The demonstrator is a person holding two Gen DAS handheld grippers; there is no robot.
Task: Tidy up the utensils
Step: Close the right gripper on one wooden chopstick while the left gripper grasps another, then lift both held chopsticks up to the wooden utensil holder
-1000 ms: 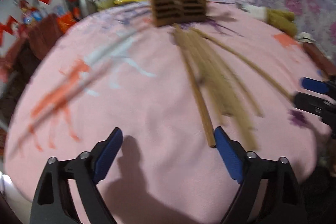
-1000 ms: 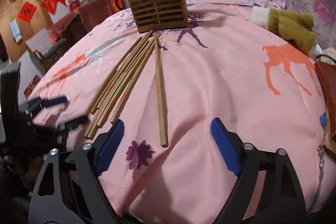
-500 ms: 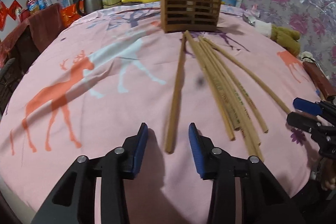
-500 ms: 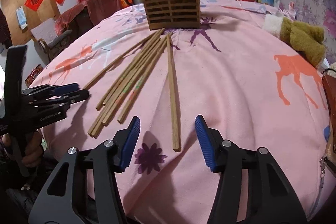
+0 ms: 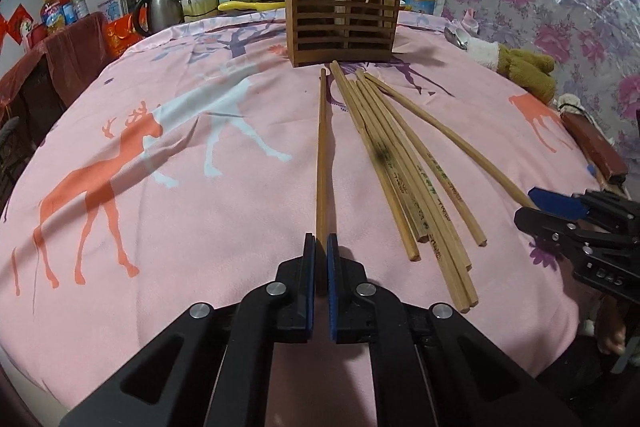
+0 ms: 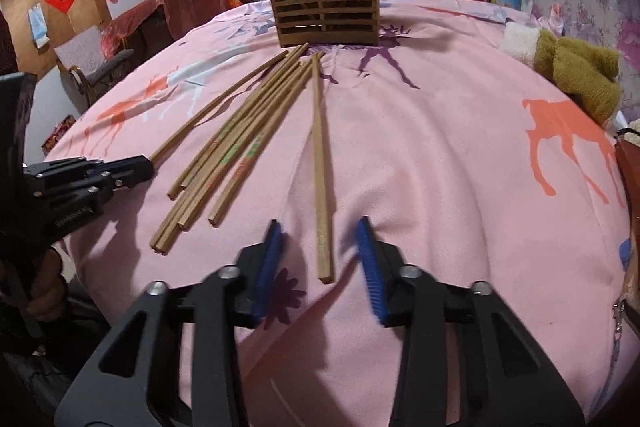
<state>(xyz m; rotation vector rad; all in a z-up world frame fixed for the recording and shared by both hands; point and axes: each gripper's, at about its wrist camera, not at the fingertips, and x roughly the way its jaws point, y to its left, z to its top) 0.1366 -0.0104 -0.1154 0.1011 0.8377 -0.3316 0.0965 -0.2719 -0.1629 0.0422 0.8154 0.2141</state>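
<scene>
- Left gripper (image 5: 321,247): blue-padded fingers (image 5: 308,259) have just been closing and now clamp the near end of a lone darker wooden chopstick (image 5: 321,155). It lies flat on the pink deer-print cloth over the surface (image 5: 168,211), tip toward the brown slatted wooden utensil holder (image 5: 343,23).
- Loose bundle of pale bamboo chopsticks (image 5: 404,167): fanned just right of the held stick, untouched.
- Right gripper (image 6: 322,247): fingers have just been closing, now at a narrow gap, straddling the near end of another single wooden chopstick (image 6: 319,155); pads not yet pressing it.
- Judgement: the pick-up step. Finish the right closure squarely on the stick, then lift both ends cleanly, tilt the tips down, and clear the holder rim before release; two sticks already stand inside.
</scene>
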